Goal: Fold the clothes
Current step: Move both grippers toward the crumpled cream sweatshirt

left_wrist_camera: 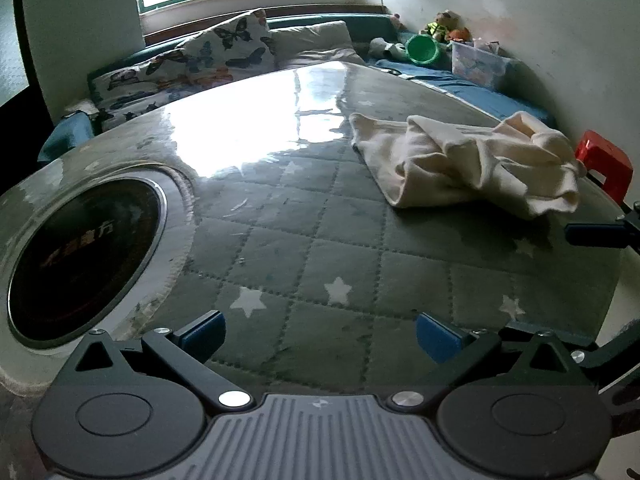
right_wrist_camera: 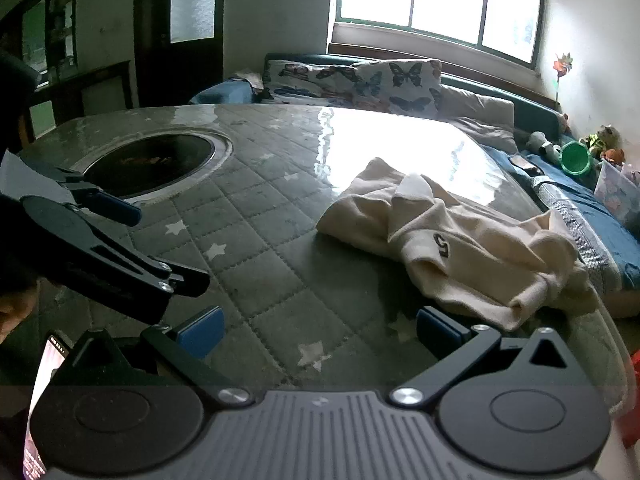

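A crumpled cream garment (left_wrist_camera: 468,164) lies in a heap on the right side of the table, with a dark logo showing on it in the right wrist view (right_wrist_camera: 460,240). My left gripper (left_wrist_camera: 320,336) hovers open over the quilted cover, well short and left of the garment, nothing between its blue pads. My right gripper (right_wrist_camera: 320,330) is open too, with the garment's near hem just beyond its right pad. From the right wrist view the left gripper (right_wrist_camera: 156,244) shows at the left, jaws apart. One of the right gripper's fingertips (left_wrist_camera: 596,235) pokes in beside the garment.
The table (left_wrist_camera: 304,248) has a grey-green star-quilted cover under glossy plastic, with a round black inset (left_wrist_camera: 84,260) at the left. Behind are a bed with butterfly pillows (right_wrist_camera: 360,80), toys, a green bucket (left_wrist_camera: 422,49) and a plastic box. A red stool (left_wrist_camera: 604,160) stands right.
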`<action>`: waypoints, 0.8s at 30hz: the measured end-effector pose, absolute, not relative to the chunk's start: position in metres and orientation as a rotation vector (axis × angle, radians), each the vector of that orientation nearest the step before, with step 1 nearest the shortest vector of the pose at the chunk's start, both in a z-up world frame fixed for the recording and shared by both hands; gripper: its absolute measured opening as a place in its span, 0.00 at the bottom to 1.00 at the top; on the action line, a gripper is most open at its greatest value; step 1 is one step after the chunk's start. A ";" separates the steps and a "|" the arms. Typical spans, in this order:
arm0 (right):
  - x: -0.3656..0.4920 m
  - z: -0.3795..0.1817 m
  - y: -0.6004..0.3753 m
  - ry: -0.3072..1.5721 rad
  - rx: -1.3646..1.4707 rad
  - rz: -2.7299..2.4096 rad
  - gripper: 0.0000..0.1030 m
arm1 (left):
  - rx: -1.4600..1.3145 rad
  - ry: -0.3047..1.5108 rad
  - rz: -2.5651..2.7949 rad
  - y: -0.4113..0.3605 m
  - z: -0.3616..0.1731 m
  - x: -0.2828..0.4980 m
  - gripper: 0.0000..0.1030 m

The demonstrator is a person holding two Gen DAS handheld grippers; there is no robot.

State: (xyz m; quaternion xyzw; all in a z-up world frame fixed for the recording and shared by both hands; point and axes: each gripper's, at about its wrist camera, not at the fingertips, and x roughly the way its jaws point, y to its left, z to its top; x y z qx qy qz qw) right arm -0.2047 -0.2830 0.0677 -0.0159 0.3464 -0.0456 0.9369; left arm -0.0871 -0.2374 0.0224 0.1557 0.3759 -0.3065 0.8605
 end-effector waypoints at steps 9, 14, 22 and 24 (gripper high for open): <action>-0.211 0.065 -0.288 0.720 -0.014 -0.122 1.00 | 0.353 0.796 -0.671 -0.251 0.020 -0.095 1.00; -0.217 0.065 -0.292 0.723 0.006 -0.144 1.00 | 0.356 0.803 -0.680 -0.254 0.019 -0.098 1.00; -0.228 0.060 -0.298 0.742 0.037 -0.179 1.00 | 0.369 0.808 -0.692 -0.258 0.018 -0.106 1.00; -0.230 0.059 -0.298 0.748 0.040 -0.185 1.00 | 0.374 0.810 -0.691 -0.259 0.017 -0.107 1.00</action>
